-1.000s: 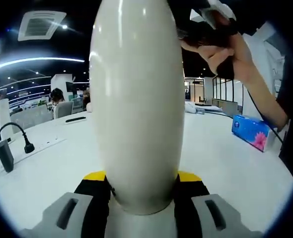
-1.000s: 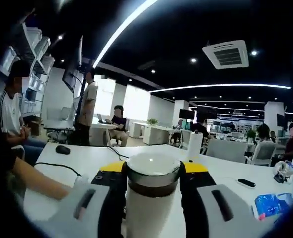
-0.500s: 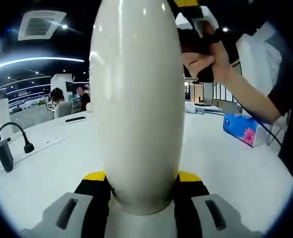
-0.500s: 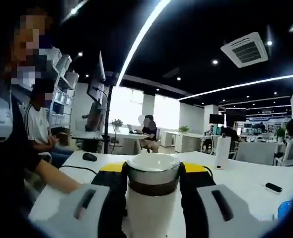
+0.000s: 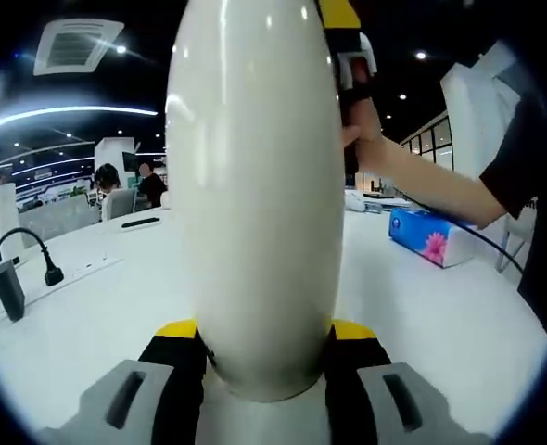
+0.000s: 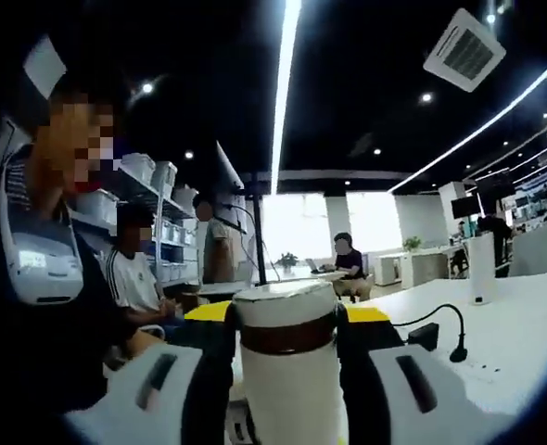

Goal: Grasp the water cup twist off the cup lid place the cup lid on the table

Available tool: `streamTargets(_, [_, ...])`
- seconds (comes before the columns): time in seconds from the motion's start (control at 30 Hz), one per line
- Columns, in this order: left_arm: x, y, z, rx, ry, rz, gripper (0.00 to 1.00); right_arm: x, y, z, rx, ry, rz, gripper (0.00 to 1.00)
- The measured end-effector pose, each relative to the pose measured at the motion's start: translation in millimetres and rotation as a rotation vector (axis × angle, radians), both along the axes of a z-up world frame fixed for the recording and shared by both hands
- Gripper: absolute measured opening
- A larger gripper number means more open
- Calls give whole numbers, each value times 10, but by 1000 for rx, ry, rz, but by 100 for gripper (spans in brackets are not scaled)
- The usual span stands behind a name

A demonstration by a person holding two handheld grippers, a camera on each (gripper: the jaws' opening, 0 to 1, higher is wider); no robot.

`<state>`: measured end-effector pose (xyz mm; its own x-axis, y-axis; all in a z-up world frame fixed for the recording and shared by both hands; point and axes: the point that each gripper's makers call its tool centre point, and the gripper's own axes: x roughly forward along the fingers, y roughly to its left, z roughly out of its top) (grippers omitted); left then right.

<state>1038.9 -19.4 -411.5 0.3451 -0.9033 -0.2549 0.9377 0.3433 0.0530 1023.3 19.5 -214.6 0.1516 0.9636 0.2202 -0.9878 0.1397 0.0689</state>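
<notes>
Over the white table point(image 5: 88, 315), the left gripper view has the left gripper point(image 5: 260, 371) clamped on the water cup point(image 5: 255, 185) body — a hand point(image 5: 362, 139) holds the other tool beyond. Right gripper view: the right gripper point(image 6: 283, 343) pinches the cup lid point(image 6: 285, 320) — cup upright between both.

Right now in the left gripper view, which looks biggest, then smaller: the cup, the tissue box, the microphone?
1. Cup, biggest, but it is right up against the camera.
2. Tissue box.
3. Microphone, though it looks close in size to the box.
</notes>
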Motion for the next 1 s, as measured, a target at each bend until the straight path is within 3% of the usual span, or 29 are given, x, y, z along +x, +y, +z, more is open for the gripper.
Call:
streamTargets(0.2, [26, 9, -4, 0, 1, -3, 52, -12, 14, -11, 38, 41, 14, 49])
streamTargets(0.37, [17, 8, -5, 1, 2, -5, 52, -25, -21, -6, 18, 9, -51, 51])
streamTargets(0.63, [10, 7, -7, 2, 2, -3, 52, -76, -72, 171, -59, -121, -307, 55])
streamTargets(0.8, [-38, -11, 0, 3, 5, -2, 52, -104, -25, 179, -131, -171, -447, 55])
streamTargets(0.87, [26, 17, -23, 3, 5, -2, 52, -99, -10, 185, -165, -193, -514, 55])
streamTargets(0.9, [-28, -34, 5, -1, -12, -35, 52, -97, -3, 183, -182, -200, -543, 55])
streamTargets(1.0, [-43, -32, -8, 3, 2, -13, 52, -81, 14, 178, -213, -220, -609, 54])
